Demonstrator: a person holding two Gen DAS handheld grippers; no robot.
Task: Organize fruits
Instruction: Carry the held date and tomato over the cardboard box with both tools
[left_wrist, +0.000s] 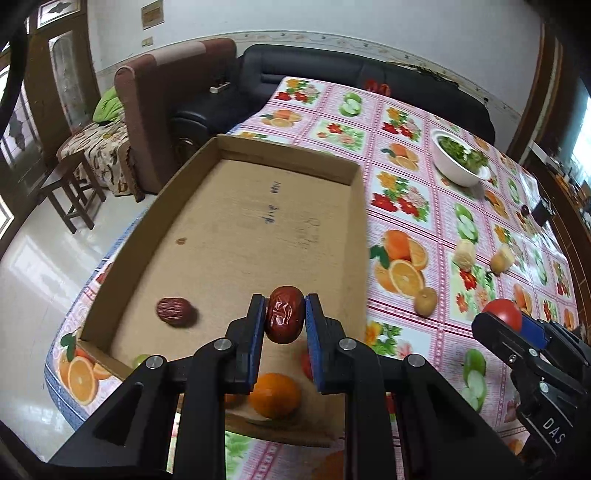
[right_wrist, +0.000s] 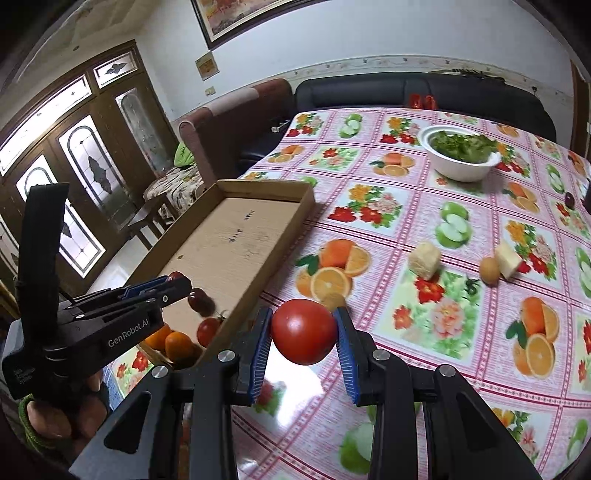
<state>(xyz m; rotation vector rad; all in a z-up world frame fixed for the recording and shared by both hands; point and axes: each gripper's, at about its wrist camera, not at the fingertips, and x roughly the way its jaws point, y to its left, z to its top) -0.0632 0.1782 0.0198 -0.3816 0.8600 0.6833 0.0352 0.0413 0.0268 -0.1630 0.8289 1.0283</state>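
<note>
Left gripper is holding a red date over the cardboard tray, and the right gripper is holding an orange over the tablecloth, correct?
Not quite. The right gripper is shut on a red tomato, not an orange; the right wrist view shows it clearly, above the tablecloth. The oranges lie in the tray's near corner. The rest stands: the left gripper holds a red date over the cardboard tray.

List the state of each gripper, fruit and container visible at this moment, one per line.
Left gripper: shut on a wrinkled red date, over the tray.
Right gripper: shut on a round red tomato, above the tablecloth.
Shallow cardboard tray: open-topped, partly filled.
Second wrinkled date: loose on the tray floor.
Oranges: resting in the tray's near end.
White bowl: upright, holding green leaves.
</note>
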